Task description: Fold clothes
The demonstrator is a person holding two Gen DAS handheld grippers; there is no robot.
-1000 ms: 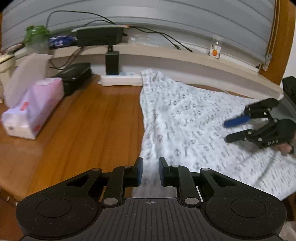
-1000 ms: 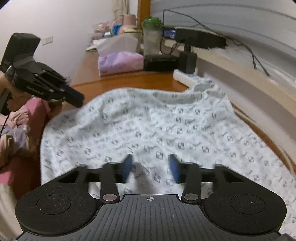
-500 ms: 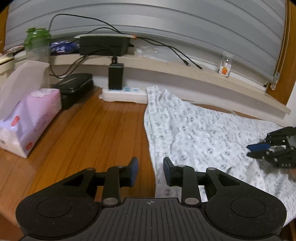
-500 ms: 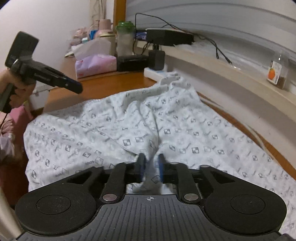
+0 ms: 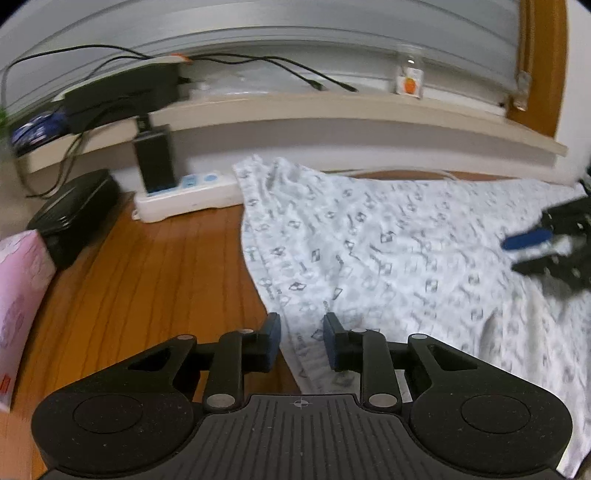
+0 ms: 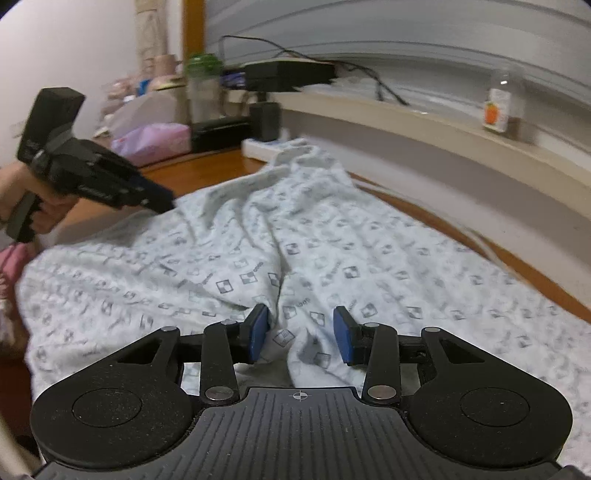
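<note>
Right wrist view: right tool (image 6: pixel 300 334) opening, pads clear of the patterned garment (image 6: pixel 332 251) ridge between.

Both fisheye views were dim, lit by warm indoor light with no glare. Motion blur smeared the garment (image 5: pixel 388 258) print and window blind (image 6: pixel 406 33). Edges curved strongly; corners were vignetted black. Shadows were soft.

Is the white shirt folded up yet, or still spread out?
Spread out. The white patterned garment lies open and wrinkled across the wooden table, with no neat fold.
</note>
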